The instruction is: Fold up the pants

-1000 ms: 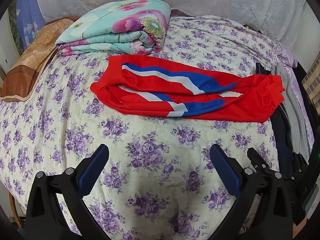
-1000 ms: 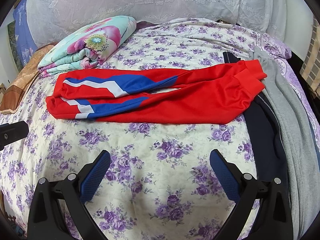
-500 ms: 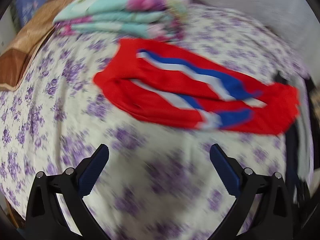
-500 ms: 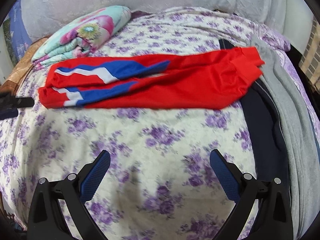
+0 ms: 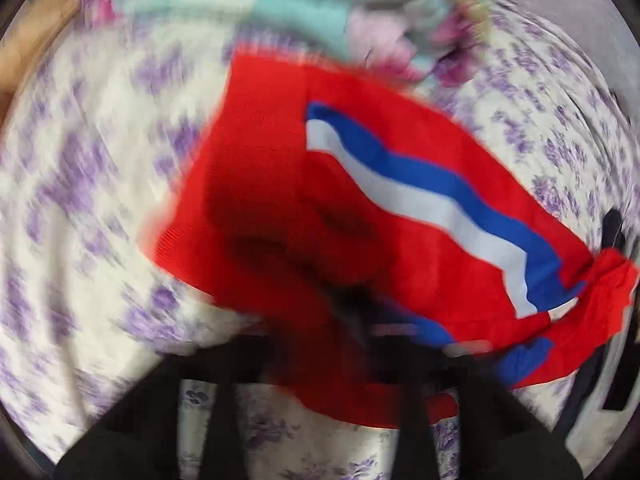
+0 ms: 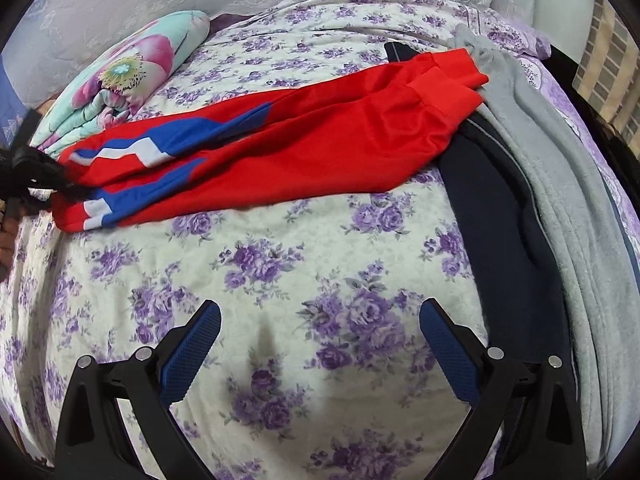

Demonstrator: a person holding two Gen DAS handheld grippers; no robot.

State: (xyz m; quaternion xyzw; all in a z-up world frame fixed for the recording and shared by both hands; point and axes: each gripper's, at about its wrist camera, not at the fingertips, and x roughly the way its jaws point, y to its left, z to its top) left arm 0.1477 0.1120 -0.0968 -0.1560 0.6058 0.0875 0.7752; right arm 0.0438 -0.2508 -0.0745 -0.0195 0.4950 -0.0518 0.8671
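Observation:
Red pants (image 5: pixel 400 208) with a blue and white wavy stripe lie lengthwise across the flowered bed. In the blurred left wrist view my left gripper (image 5: pixel 352 320) is closing its jaws on the near edge of the waist end, with red cloth bunched between and over them. The right wrist view shows the same pants (image 6: pixel 320 148), with the left gripper (image 6: pixel 60 184) at their left end. My right gripper (image 6: pixel 320 344) is open above the bare sheet. It is well short of the cuffs (image 6: pixel 452 80) and holds nothing.
A folded floral quilt (image 6: pixel 128 80) lies at the back left, just behind the pants. A dark navy garment (image 6: pixel 500 220) and a grey one (image 6: pixel 560 200) lie along the bed's right side, under the cuffs. The purple-flowered sheet (image 6: pixel 280 260) covers the bed.
My left gripper has moved forward and down onto the waist end and gone from wide open to closed on the cloth. The right gripper has edged closer to the bed, still open.

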